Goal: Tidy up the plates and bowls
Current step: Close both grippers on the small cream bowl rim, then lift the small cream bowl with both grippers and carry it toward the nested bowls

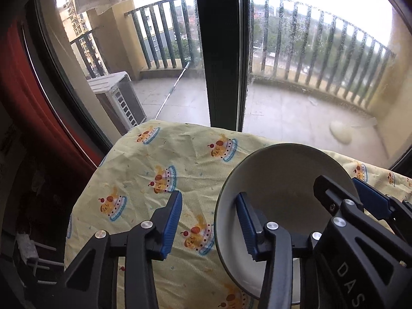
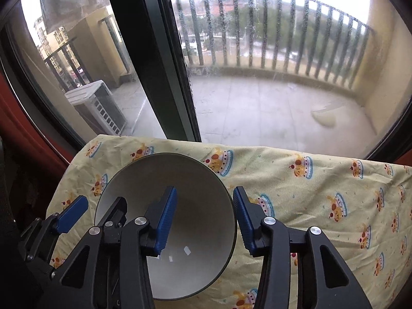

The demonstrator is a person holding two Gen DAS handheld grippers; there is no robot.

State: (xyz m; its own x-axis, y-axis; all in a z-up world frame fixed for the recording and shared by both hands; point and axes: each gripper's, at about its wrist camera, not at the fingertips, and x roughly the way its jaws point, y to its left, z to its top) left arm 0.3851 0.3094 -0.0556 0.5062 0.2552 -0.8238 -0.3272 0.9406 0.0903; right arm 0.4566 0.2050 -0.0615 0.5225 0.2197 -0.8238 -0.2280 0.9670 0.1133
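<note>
A white bowl with a dark outside (image 1: 280, 195) (image 2: 198, 206) stands on the yellow cartoon-print tablecloth (image 1: 154, 159) (image 2: 296, 185). My left gripper (image 1: 208, 224) is open, its jaws straddling the bowl's left rim: one finger (image 1: 247, 221) is inside the bowl, the other (image 1: 171, 221) over the cloth. My right gripper (image 2: 204, 219) is open and straddles the right rim: its left finger (image 2: 167, 213) is inside, its right finger (image 2: 244, 219) outside. Each gripper shows in the other's view, on the bowl's opposite side.
The table stands against a sliding glass door with a dark frame (image 1: 221, 51) (image 2: 154, 64). Beyond it are a balcony, railing and an air-conditioner unit (image 1: 116, 97). A red curtain or wall (image 1: 25, 90) lies left. The table's left edge drops off (image 1: 77, 206).
</note>
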